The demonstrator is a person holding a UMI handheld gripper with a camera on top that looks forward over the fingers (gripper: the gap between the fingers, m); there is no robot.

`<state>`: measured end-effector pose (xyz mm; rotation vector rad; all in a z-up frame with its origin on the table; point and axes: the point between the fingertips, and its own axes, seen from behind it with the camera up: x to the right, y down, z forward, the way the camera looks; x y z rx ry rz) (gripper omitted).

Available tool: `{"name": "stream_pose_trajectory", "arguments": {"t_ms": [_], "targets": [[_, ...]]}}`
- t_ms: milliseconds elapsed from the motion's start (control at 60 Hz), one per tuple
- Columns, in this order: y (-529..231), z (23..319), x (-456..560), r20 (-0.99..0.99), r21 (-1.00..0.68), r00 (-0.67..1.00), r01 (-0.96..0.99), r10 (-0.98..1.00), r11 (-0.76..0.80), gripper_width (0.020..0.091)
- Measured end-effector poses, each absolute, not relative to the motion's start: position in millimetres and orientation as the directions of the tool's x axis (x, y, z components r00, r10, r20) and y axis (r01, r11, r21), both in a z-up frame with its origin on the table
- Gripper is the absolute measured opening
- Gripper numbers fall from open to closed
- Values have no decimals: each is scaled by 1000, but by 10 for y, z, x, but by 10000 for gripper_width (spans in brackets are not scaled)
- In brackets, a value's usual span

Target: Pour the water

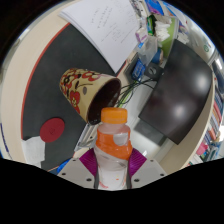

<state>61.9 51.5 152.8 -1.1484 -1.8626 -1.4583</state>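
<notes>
Your gripper (112, 165) clamps a clear plastic bottle (113, 150) with an orange cap, both pads pressing its sides. Just beyond it lies a patterned, cylindrical cup (85, 90), tipped sideways.

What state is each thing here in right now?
Bottle: upright between the gripper's pads, orange cap on.
Gripper: shut on the bottle.
Flowerpot: tilted on its side, mouth toward the bottle, plant stems trailing out.
Red disc: lying flat on the dark mat.
Papers: spread flat beyond the flowerpot.
</notes>
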Motion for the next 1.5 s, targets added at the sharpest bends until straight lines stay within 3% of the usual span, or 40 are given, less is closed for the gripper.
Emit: {"name": "stream_pose_trajectory", "arguments": {"t_ms": [150,333,467,617,750,850,1050,1200,1400,1500], "targets": [[396,1545,492,892,286,-285,957,351,52,368],[201,1847,370,913,-211,213,977,348,-43,374],[155,2014,525,739,-590,608,792,289,-156,376],[183,1927,768,420,-855,880,466,222,-228,374],[260,1669,916,136,-947,975,179,175,-266,374],[356,1390,971,29,-953,985,78,169,-293,374],[457,892,923,-35,-951,986,18,163,-309,391],[443,935,951,21,-974,987,55,157,-219,410],[399,920,972,21,-965,992,54,127,-257,581],[299,861,983,4,-945,994,40,110,-324,866]]}}
